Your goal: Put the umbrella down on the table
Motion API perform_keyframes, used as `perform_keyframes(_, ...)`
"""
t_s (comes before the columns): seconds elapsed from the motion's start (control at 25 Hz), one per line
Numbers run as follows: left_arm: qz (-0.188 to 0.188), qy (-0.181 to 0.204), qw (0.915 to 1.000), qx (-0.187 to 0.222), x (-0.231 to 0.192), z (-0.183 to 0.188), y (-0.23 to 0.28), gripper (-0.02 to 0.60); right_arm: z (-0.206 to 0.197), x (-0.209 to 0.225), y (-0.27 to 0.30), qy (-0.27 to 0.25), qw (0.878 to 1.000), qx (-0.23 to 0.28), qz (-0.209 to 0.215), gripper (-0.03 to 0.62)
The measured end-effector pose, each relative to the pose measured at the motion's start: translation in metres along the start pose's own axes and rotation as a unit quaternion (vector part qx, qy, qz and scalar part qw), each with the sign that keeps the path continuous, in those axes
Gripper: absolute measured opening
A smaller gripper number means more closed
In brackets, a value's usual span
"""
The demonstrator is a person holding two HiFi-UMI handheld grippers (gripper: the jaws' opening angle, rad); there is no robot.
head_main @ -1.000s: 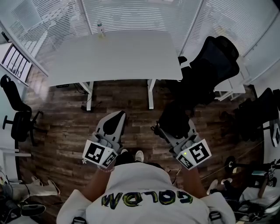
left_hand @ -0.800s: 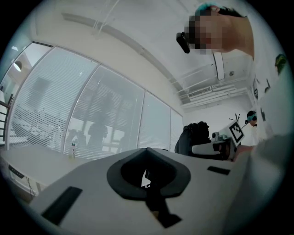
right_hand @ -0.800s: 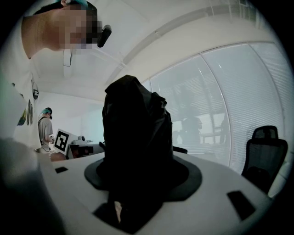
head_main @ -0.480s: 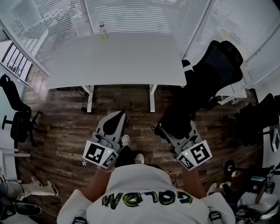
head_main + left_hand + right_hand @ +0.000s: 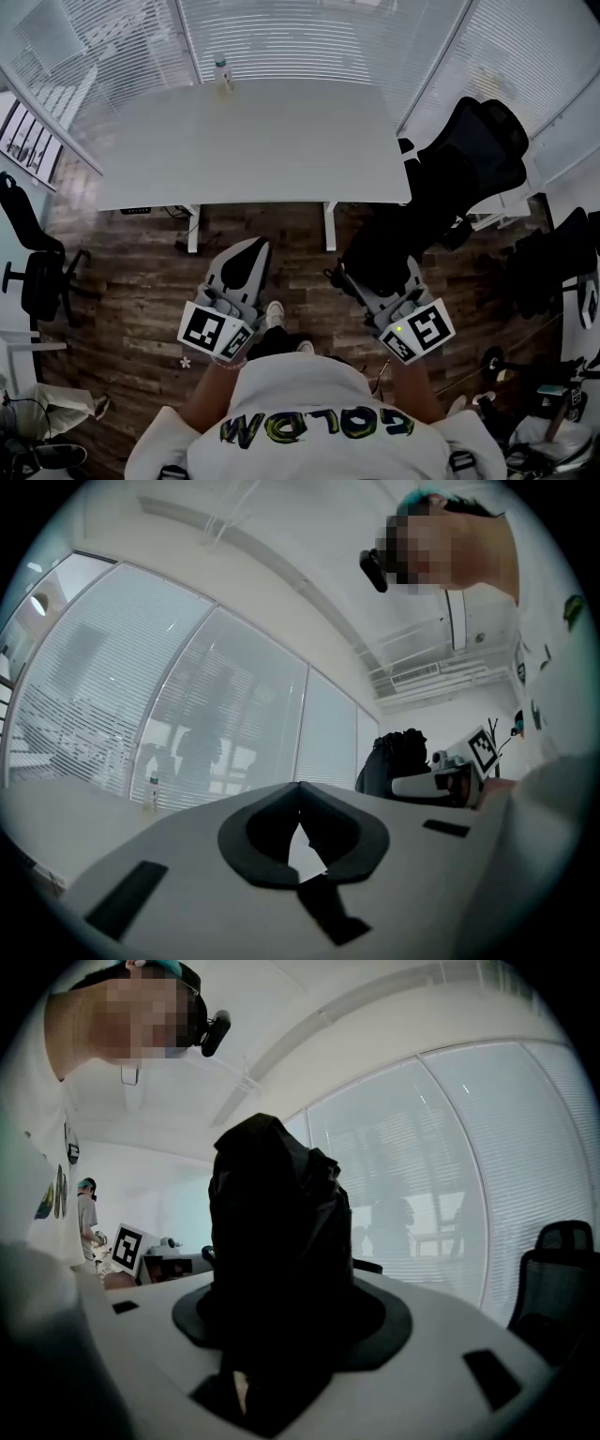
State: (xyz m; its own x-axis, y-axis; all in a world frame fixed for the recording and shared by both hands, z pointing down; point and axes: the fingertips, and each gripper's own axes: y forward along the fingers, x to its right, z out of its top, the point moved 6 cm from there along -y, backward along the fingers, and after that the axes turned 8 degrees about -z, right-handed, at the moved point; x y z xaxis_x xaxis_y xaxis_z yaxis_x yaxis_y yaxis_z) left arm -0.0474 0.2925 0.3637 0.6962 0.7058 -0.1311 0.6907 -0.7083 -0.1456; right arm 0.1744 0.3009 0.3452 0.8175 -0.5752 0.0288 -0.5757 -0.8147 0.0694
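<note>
1. The umbrella (image 5: 277, 1232) is black and folded, and the jaws of your right gripper (image 5: 361, 281) are clamped on it, with the bundle sticking out past the tips. It hangs over the floor, short of the counter's (image 5: 253, 131) near edge, so it's not down yet.
2. Your left gripper (image 5: 248, 253) has its jaws together with nothing in them. It's idle beside the right.
3. The only thing I see on the counter is a small bottle (image 5: 222, 73) at the far edge, left of middle. Aim mid-counter, well in from the near edge.
4. A black office chair (image 5: 469, 150) sits just off the counter's right edge. Come in over the middle of the near edge so the fabric doesn't snag.
5. As I read it, the step in hand is the carry. Lower the umbrella until it lies flat along its length, and only then part the jaws.
6. It's a soft round bundle, so it'll likely roll or sag. Don't drop it from height, and back the jaws straight off.
</note>
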Motion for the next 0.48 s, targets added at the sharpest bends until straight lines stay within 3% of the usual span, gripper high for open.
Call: perform_keyframes(0.48,-0.004,0.002,1.0000,0.003,-0.111,0.019,0.006,0.011,0.013,-0.012,0.108,-0.001,1.000,0.002,-0.007,0.256)
